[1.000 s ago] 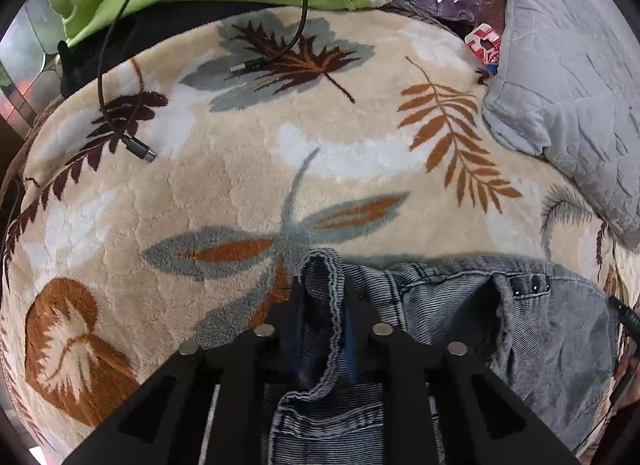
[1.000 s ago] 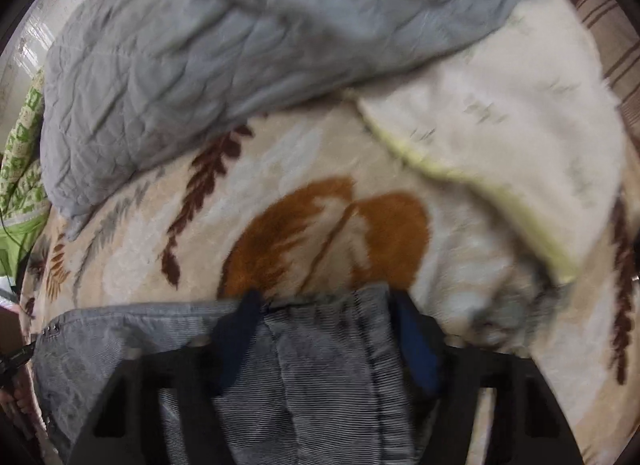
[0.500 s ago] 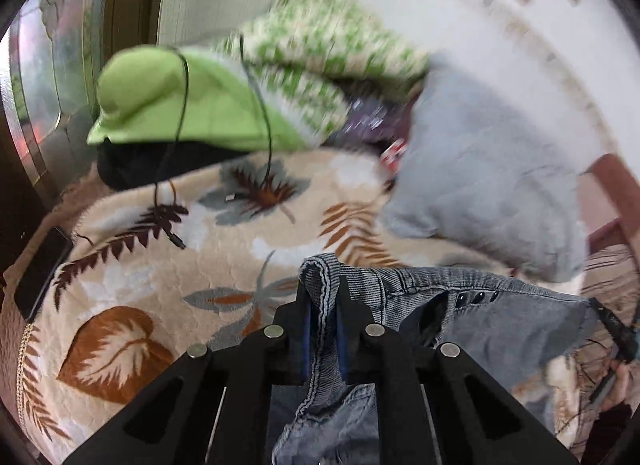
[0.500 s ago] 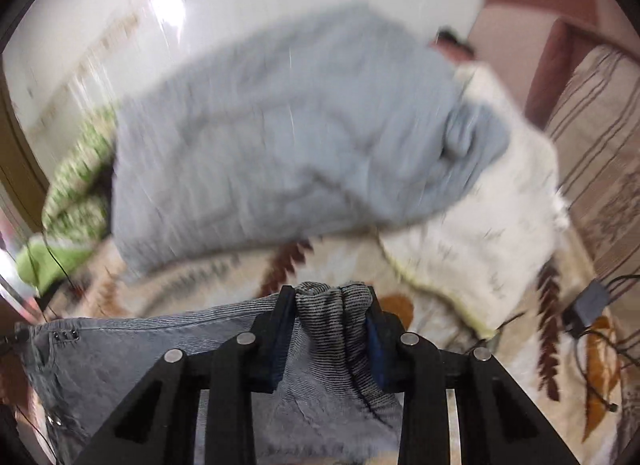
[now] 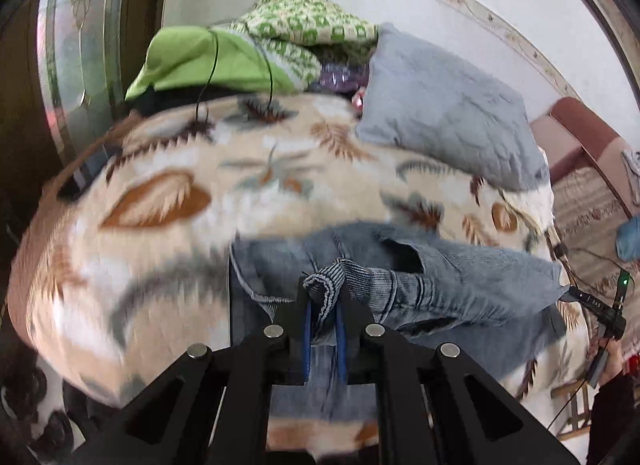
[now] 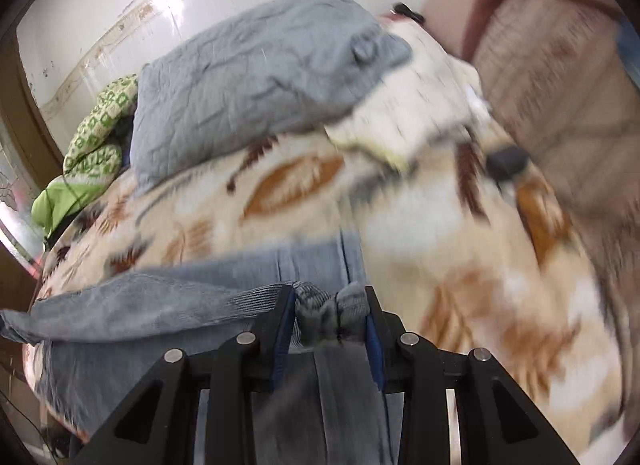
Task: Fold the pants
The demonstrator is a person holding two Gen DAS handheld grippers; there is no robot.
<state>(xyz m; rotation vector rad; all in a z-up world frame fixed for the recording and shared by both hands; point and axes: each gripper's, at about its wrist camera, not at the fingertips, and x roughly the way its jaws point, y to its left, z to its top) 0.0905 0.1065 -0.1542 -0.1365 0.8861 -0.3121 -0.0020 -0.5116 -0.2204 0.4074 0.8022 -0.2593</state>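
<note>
The pants hang lifted above the leaf-print blanket, spread across the lower middle of both views, with the cloth between the two grips drooping back toward the bed. The left gripper is clamped on a bunched bit of hem or waistband at the bottom centre of the left wrist view, only a small ribbed edge sticking up past the blue pads. The right gripper is closed on a thicker wad of denim at the bottom centre of its own view. The main risk seems to be slipping: the left hold looks shallow, and the weight of the hanging cloth could pull that edge out if the hands swing fast, as the motion blur suggests they may. If one side drops, the fold would land crooked or the legs would twist. The trailing cloth could also drag on the fuzzy blanket and crease under itself. The gray pillow in the upper right and the black cable near the upper left lie close to the landing area, so a long throw might catch them.
</note>
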